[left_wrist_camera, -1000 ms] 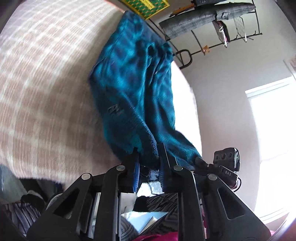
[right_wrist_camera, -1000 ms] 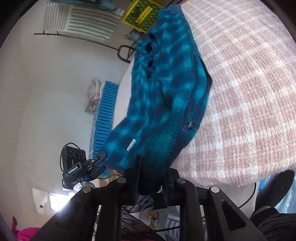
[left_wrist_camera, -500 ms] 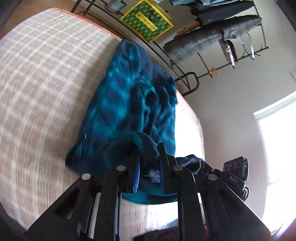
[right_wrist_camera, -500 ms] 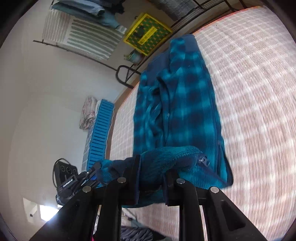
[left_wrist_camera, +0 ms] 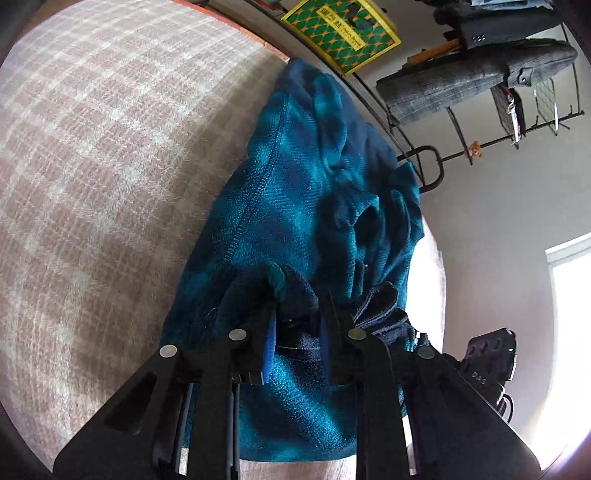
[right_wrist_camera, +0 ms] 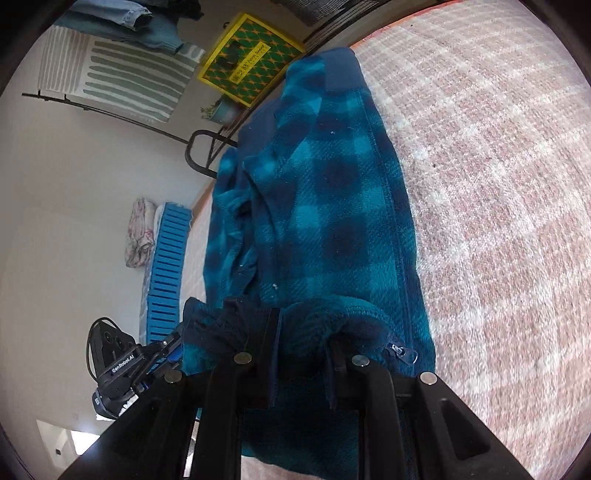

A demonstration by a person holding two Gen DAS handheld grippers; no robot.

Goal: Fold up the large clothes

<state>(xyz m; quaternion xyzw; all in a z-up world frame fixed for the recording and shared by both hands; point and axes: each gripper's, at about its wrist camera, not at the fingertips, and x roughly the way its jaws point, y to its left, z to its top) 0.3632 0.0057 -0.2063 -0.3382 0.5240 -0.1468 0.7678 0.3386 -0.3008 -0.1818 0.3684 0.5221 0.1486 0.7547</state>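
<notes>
A teal and navy checked fleece jacket [left_wrist_camera: 295, 192] [right_wrist_camera: 332, 206] lies lengthwise on the pink checked bed cover [left_wrist_camera: 110, 147] [right_wrist_camera: 498, 184], collar end far away. Its near end is doubled over onto the body. My left gripper [left_wrist_camera: 299, 306] has a dark bunched edge of the jacket between its fingers, and its jaws are opening. My right gripper [right_wrist_camera: 303, 328] has the folded edge beside the zipper pull [right_wrist_camera: 400, 350] between its fingers, and its jaws are opening too. Each wrist view shows the other gripper's body beside the fold [left_wrist_camera: 487, 365] [right_wrist_camera: 118, 365].
Beyond the bed's far edge stand a yellow and green box [left_wrist_camera: 341, 29] [right_wrist_camera: 251, 62] and a black rack with grey clothes [left_wrist_camera: 480, 81]. A blue slatted crate [right_wrist_camera: 166, 266] and a striped cloth [right_wrist_camera: 122, 81] are on the left. A bright window [left_wrist_camera: 569, 295] is on the right.
Both grippers carried the jacket's near end from off the bed's edge forward and down, over its body toward the collar. The jacket now lies folded on the cover.
</notes>
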